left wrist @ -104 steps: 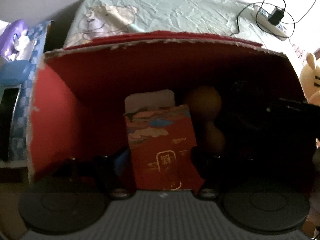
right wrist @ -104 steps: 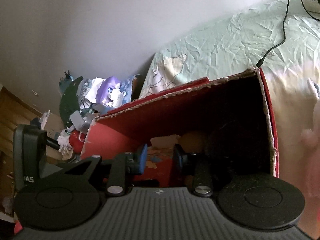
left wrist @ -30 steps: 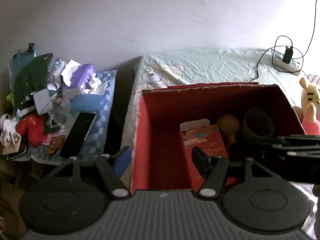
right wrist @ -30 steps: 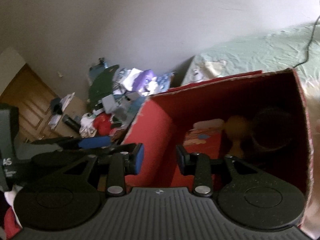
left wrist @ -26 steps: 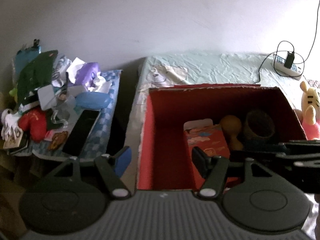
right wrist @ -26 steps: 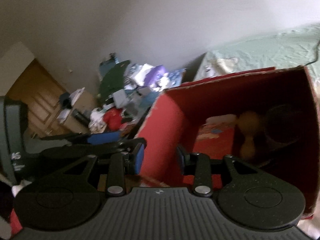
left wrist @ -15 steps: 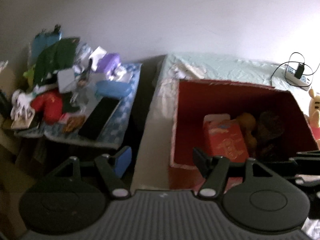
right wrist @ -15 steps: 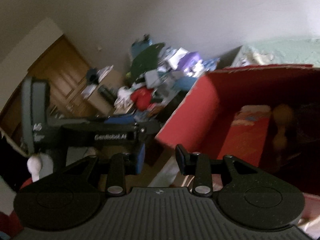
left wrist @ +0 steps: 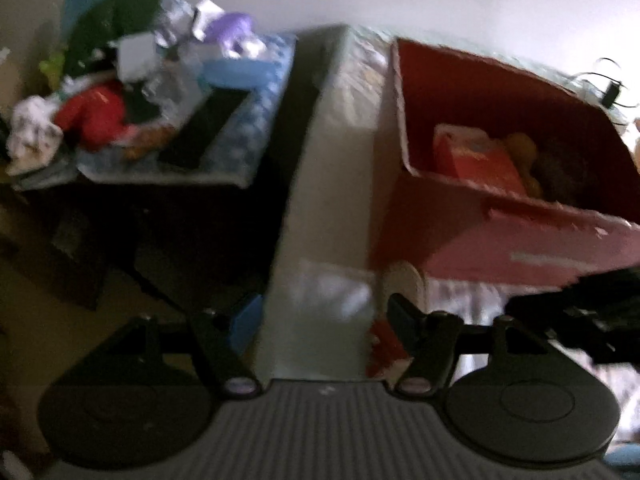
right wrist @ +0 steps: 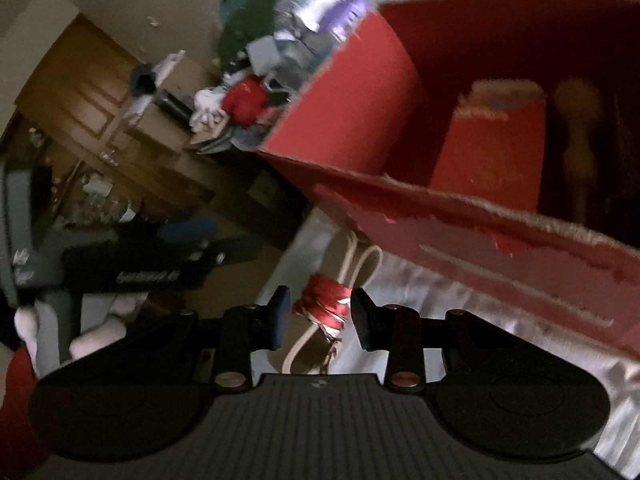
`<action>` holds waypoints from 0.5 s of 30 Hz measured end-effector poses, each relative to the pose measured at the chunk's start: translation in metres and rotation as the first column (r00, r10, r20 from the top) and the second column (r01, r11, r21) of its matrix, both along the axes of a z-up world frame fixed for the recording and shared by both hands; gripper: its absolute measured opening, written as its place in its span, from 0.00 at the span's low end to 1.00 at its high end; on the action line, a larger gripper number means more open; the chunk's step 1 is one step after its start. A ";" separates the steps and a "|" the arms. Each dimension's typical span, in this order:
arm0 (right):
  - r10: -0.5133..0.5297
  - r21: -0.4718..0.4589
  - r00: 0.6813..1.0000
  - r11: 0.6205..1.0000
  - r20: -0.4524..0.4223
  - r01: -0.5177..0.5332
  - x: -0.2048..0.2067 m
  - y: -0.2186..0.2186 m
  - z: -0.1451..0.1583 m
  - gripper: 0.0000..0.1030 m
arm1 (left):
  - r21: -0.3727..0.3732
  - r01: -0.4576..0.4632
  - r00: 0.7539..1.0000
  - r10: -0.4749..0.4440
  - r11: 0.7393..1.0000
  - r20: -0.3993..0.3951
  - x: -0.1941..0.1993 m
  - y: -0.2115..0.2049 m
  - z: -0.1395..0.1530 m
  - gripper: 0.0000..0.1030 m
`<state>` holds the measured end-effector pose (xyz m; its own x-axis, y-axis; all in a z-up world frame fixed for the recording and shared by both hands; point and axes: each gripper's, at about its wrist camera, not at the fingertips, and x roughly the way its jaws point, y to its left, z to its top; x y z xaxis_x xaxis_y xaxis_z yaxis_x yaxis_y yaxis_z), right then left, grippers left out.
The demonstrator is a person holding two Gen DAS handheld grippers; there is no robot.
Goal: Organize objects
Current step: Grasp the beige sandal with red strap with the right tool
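A red cardboard box [left wrist: 500, 232] stands on the pale bed sheet, to the right in the left wrist view. It holds a red patterned packet [left wrist: 476, 160], a tan gourd [left wrist: 520, 148] and a dark bowl [left wrist: 560, 168]. My left gripper [left wrist: 324, 320] is open over the sheet in front of the box's near left corner, holding nothing. In the right wrist view the box [right wrist: 360, 120] fills the upper right. A cream cord bound with red wrapping [right wrist: 324, 306] lies on the sheet by the box's near wall. My right gripper [right wrist: 320, 314] is open with its fingers on either side of the wrapping.
A low table [left wrist: 224, 168] left of the bed carries a heap of clutter: a red item [left wrist: 92, 112], a purple toy [left wrist: 236, 32], a black slab [left wrist: 204, 128]. A dark gap separates table and bed. A wooden door [right wrist: 80, 92] lies beyond. Both views are motion-blurred.
Both grippers have drawn back out of the box and toward its near left corner. The red-wrapped cord has come into view between the right fingers. The left gripper stays open.
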<state>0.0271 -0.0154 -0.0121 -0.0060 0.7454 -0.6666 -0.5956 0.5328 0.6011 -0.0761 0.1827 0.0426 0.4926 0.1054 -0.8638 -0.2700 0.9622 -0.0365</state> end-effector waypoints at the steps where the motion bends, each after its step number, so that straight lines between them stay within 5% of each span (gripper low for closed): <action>1: -0.008 -0.007 1.000 1.000 -0.013 0.008 0.000 0.001 -0.003 0.36 | -0.022 0.020 1.000 -0.020 1.000 -0.003 -0.002 -0.002 -0.003 0.70; 8: -0.033 -0.019 0.993 0.999 -0.109 0.031 0.006 0.010 -0.020 0.37 | -0.093 0.134 0.991 -0.135 0.987 -0.001 -0.006 -0.027 -0.018 0.78; 15: -0.031 -0.049 0.990 0.998 -0.136 0.025 0.008 0.019 -0.031 0.45 | -0.118 0.129 0.989 -0.137 0.985 -0.056 0.005 -0.035 -0.040 0.77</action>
<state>0.0355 0.0036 -0.0434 -0.0791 0.7141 -0.6956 -0.4938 0.5781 0.6496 -0.0709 0.1480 0.0022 0.4396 -0.0583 -0.8963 -0.1453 0.9801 -0.1350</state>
